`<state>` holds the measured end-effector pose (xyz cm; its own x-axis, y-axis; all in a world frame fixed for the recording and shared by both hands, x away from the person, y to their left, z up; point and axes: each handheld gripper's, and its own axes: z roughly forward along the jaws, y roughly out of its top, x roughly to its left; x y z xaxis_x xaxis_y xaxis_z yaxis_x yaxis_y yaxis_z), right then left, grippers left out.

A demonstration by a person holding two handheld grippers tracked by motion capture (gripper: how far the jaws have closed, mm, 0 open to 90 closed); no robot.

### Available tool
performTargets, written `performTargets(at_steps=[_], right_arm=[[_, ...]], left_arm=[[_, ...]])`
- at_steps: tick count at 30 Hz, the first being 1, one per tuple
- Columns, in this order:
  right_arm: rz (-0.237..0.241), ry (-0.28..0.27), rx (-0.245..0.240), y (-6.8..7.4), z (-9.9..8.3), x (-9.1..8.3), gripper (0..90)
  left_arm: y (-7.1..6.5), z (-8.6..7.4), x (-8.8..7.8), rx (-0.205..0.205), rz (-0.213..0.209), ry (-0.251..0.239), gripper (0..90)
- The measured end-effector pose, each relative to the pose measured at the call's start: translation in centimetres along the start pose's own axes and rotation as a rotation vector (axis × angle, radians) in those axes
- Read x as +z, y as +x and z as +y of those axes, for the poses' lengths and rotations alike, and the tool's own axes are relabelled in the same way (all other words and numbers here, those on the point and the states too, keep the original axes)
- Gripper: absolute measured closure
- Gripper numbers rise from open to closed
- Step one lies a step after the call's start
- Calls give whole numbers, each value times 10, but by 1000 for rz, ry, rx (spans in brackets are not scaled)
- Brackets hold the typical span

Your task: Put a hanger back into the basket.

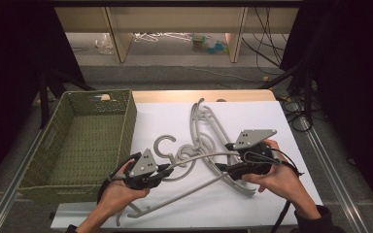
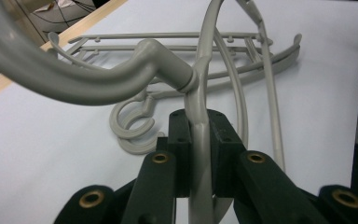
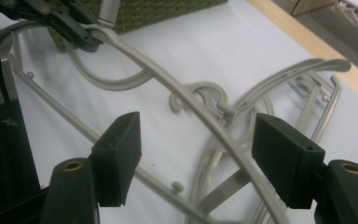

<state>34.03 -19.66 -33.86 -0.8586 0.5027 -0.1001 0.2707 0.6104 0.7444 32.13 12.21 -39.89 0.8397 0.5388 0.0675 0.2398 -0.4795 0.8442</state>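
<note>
A grey plastic hanger (image 1: 199,156) hangs just above the white mat between my two grippers. My left gripper (image 1: 167,170) is shut on it beside the hook's neck; in the left gripper view the pads (image 2: 181,140) squeeze the hanger's body (image 2: 199,130), and its hook (image 2: 51,79) curves off to the upper left. My right gripper (image 1: 224,168) is open around the hanger's far arm. In the right gripper view that arm (image 3: 182,98) passes between the wide-apart pads (image 3: 121,149) without touching them, and the left gripper (image 3: 60,18) shows at the top left.
Several more grey hangers (image 1: 209,126) lie tangled on the white mat (image 1: 272,121), one hook (image 1: 165,143) near the basket. An empty green woven basket (image 1: 97,93) stands at the left. The wooden table edge (image 1: 175,95) runs along the back.
</note>
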Motion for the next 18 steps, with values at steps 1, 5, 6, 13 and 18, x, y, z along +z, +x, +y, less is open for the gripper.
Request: performTargets(at_steps=[1, 5, 6, 13, 18], right_arm=[[0, -15, -6, 3, 1, -1, 342], [-3, -59, -22, 18, -1, -4, 343], [-12, -61, -22, 23, -3, -4, 340], [-5, -112, 31, 42, -36, 8, 337], [6, -85, 83, 41, -53, 13, 327]], left_arm=[[2, 0, -2, -14, 9, -4, 806], [7, 0, -9, -89, 6, -14, 805], [9, 0, -11, -101, 4, -16, 805], [20, -8, -22, -253, -14, -53, 805], [25, -5, -33, -284, -4, -83, 803]])
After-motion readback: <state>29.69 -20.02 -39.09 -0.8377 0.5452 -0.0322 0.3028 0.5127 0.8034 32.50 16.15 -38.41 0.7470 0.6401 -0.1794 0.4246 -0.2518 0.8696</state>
